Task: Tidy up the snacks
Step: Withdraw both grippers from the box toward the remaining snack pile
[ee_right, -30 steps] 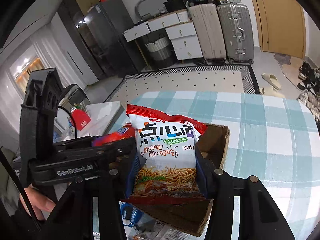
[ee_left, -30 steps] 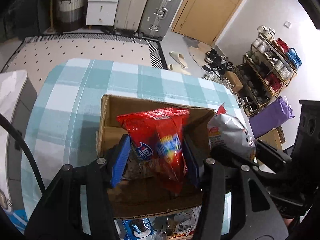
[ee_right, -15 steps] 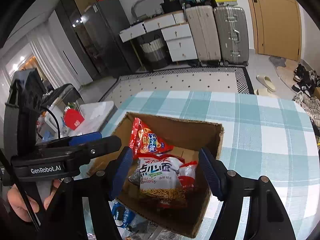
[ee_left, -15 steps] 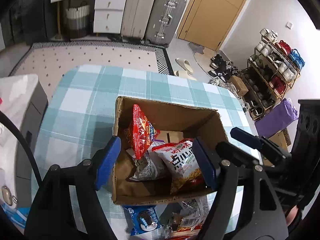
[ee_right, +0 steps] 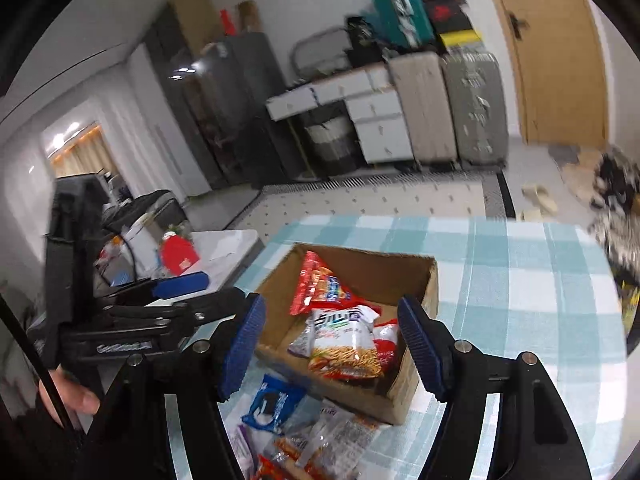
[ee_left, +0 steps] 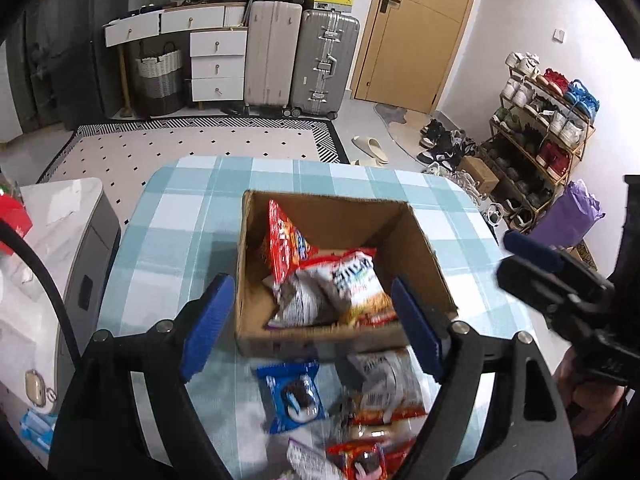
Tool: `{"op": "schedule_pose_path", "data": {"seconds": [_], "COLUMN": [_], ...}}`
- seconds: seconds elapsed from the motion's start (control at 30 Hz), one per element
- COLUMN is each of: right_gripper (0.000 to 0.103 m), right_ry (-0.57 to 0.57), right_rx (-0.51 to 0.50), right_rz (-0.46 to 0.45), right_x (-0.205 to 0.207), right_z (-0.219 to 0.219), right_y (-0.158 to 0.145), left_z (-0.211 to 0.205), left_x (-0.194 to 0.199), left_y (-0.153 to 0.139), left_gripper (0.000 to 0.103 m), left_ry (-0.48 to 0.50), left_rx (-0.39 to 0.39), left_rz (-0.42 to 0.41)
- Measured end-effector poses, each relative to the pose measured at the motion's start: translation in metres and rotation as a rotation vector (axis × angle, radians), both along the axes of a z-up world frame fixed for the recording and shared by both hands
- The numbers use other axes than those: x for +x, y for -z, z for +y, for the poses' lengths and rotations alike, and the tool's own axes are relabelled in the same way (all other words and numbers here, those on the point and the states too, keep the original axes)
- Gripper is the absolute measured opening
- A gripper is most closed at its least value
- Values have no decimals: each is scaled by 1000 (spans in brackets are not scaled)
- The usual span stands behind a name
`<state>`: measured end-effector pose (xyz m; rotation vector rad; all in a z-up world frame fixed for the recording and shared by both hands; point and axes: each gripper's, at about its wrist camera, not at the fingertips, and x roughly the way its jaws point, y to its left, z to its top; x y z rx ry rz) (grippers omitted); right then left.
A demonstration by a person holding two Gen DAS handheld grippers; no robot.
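A cardboard box (ee_left: 404, 248) (ee_right: 376, 264) stands on the teal checked table (ee_left: 180, 220). Inside it a red chip bag (ee_left: 282, 248) (ee_right: 320, 284) leans on end. A white noodle-snack bag (ee_left: 356, 280) (ee_right: 344, 340) lies beside it on a silvery packet. My left gripper (ee_left: 310, 282) hovers above the box's near edge; its jaws are opening, with nothing between them. My right gripper (ee_right: 332, 301) hangs open and empty over the box's near corner. On the cloth in front of the box lie a blue cookie pack (ee_left: 294, 396) (ee_right: 272, 400) and several loose snack bags (ee_left: 388, 384) (ee_right: 340, 436).
A white cabinet (ee_left: 60, 220) stands close to the table's left side. Beyond the table are a spotted rug, suitcases (ee_left: 304, 52) and a shoe rack (ee_left: 540, 128). A hand (ee_right: 68, 396) holds the left gripper's handle at the right wrist view's lower left.
Both grippers let go of their bags, opened and drew back and up from the box. The red bag and the noodle bag now lie inside it.
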<state>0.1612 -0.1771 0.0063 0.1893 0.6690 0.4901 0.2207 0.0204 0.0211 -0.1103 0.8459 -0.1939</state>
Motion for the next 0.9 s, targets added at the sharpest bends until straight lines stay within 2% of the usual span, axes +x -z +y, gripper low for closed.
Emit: {"op": "schedule_pose_path", "data": {"seconds": [0.07, 0.13, 0.33, 0.37, 0.47, 0.57, 0.9], "right_gripper": [71, 75, 76, 79, 95, 95, 97], "right_ry": [-10, -21, -20, -31, -60, -76, -25], "right_rx": [-13, 9, 104, 117, 144, 154, 128], "right_rz": [-50, -64, -74, -84, -159, -191, -191], "right_x": [-19, -33, -70, -76, -103, -124, -164], "right_z": [-1, -4, -18, -19, -20, -18, -16], "right_y": [-7, -9, -6, -6, -4, 0, 20], "left_z": [4, 6, 3, 4, 8, 12, 12], "left_x": [-16, -31, -78, -84, -103, -117, -159], "left_y": [0, -1, -1, -1, 0, 1, 11], "left_gripper": [81, 81, 82, 82, 84, 85, 88], "left_ry": [-11, -12, -38, -46, -36, -41, -28], "left_rx": [-3, 0, 96, 98, 50, 26, 26], "left_rz": [-9, -24, -71, -74, -84, -92, -155]}}
